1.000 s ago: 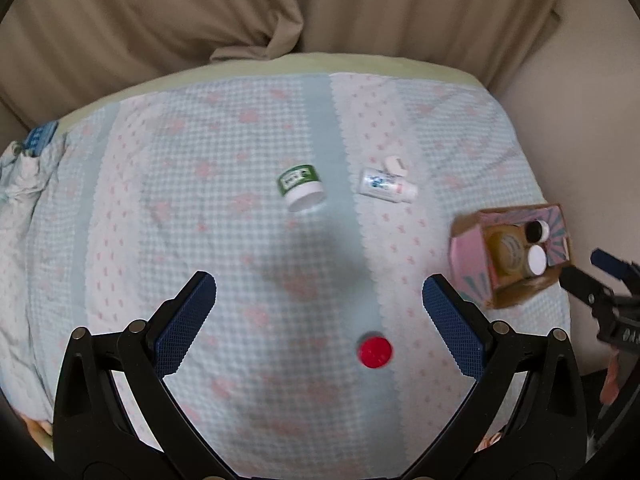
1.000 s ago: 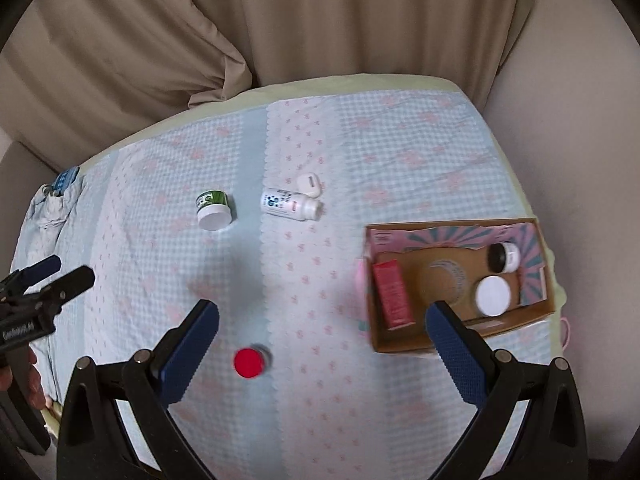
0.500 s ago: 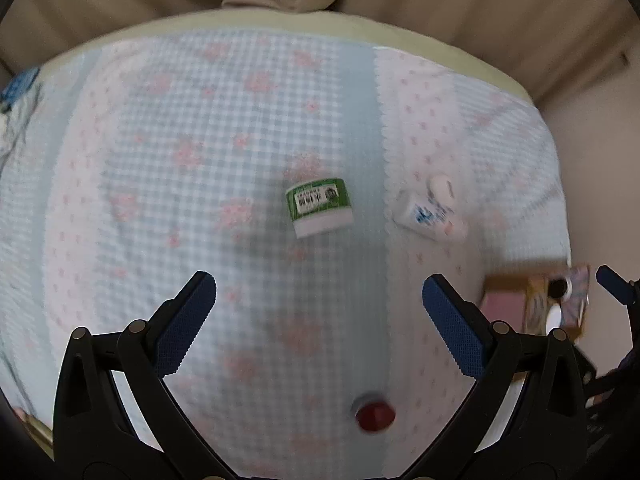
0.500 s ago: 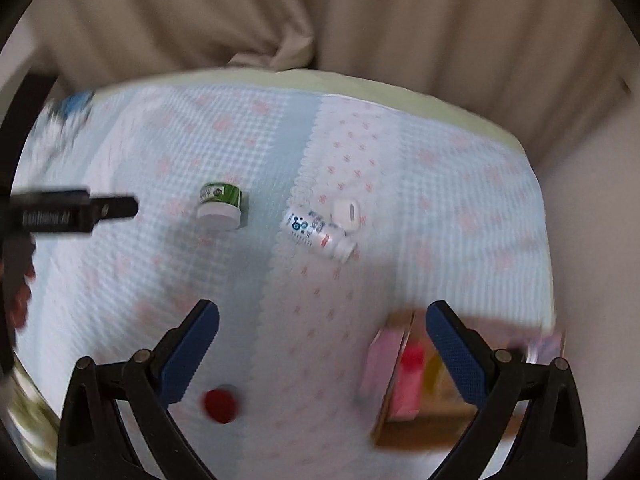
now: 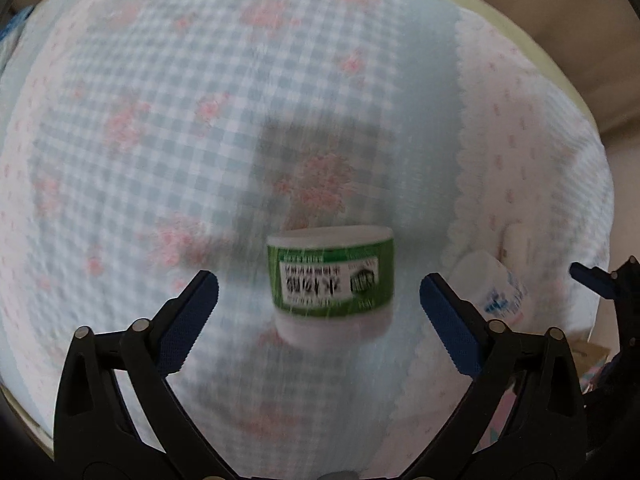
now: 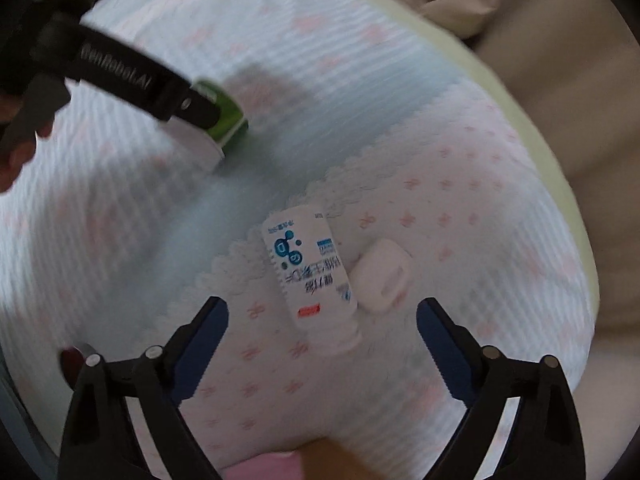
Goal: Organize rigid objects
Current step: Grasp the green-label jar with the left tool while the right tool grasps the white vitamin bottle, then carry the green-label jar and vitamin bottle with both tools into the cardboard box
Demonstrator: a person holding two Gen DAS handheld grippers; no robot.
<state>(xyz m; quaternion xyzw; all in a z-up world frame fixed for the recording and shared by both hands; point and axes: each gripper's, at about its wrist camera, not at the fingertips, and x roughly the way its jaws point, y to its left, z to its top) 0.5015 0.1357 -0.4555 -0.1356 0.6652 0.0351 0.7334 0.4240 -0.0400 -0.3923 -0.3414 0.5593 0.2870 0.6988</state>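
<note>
A green-labelled white jar (image 5: 332, 284) lies on its side on the checked blue and pink cloth (image 5: 200, 120). My left gripper (image 5: 319, 292) is open, its fingers either side of the jar and apart from it. A white bottle with blue print (image 6: 310, 278) lies on the cloth beside a small white cap-like piece (image 6: 384, 274). My right gripper (image 6: 322, 320) is open just short of the bottle. The jar (image 6: 228, 120) shows in the right wrist view partly behind the left gripper's finger. The bottle (image 5: 490, 284) shows at the right of the left wrist view.
A red cap (image 6: 74, 358) lies at the cloth's left edge in the right wrist view. The pink and brown cardboard box (image 6: 288, 462) shows at the bottom edge. Beige curtain (image 6: 560, 80) hangs behind the round table.
Both grippers have moved forward and down. The left one has closed in on the green jar, the right one on the white bottle. The box has slid almost out of view.
</note>
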